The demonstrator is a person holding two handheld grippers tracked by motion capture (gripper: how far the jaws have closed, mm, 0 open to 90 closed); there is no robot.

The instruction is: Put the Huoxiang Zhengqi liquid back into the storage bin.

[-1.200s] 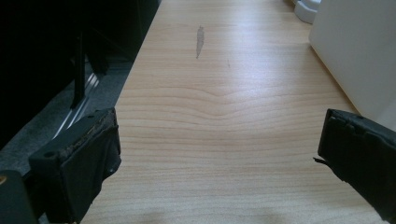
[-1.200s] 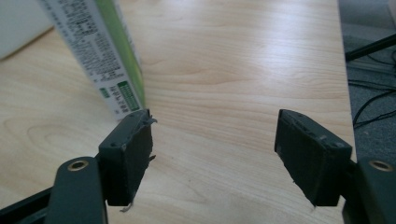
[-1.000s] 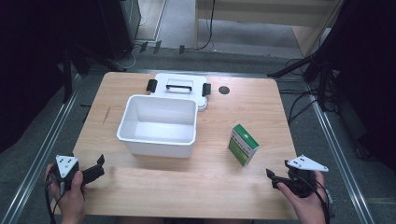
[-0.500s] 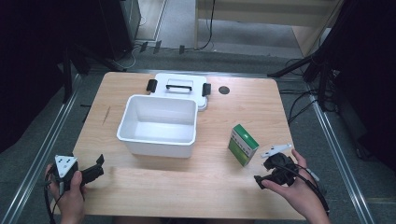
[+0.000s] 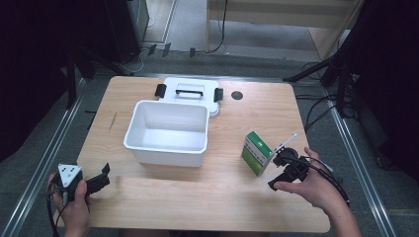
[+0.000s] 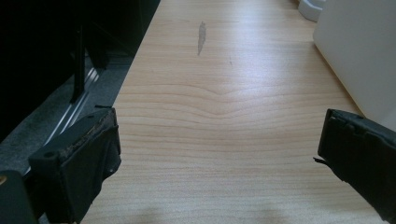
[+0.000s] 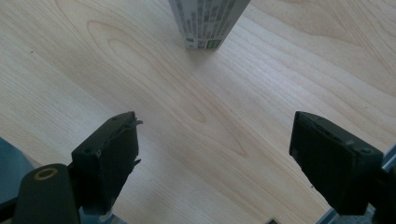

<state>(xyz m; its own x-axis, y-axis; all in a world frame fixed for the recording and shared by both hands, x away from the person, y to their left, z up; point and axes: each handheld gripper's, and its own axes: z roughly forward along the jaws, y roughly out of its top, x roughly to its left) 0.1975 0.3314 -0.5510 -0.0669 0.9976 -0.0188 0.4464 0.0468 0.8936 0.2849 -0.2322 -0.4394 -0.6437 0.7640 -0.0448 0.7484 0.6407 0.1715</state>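
We see the right hand-held gripper (image 5: 282,170) just beside the green and white box (image 5: 257,152), which stands on the wooden desk (image 5: 197,197) toward its right side, well apart from the white bin (image 5: 167,132) at the middle. In the right gripper view the jaws stand spread wide, having just been opening, with bare wood between them; the box (image 7: 208,21) sits ahead of them, its printed grey side facing the camera, and it is not touched by either pad. In the high view the person's right hand (image 5: 311,185) grips the tool from behind, a cable trailing off over the wrist. We find the left hand-held gripper (image 5: 96,181) low at the near left corner of the desk, held in the left hand (image 5: 74,207), with its grey three-cornered plate on top. In the left gripper view its jaws are likewise spread apart with nothing between them, only the wood grain, and the white wall of the bin (image 6: 359,51) rises at the right edge. Behind the bin lies its white lid (image 5: 190,92) with a handle and two black clasps, touching or nearly touching the bin's far rim. A small dark round spot (image 5: 237,95) sits on the desk just right of the lid.
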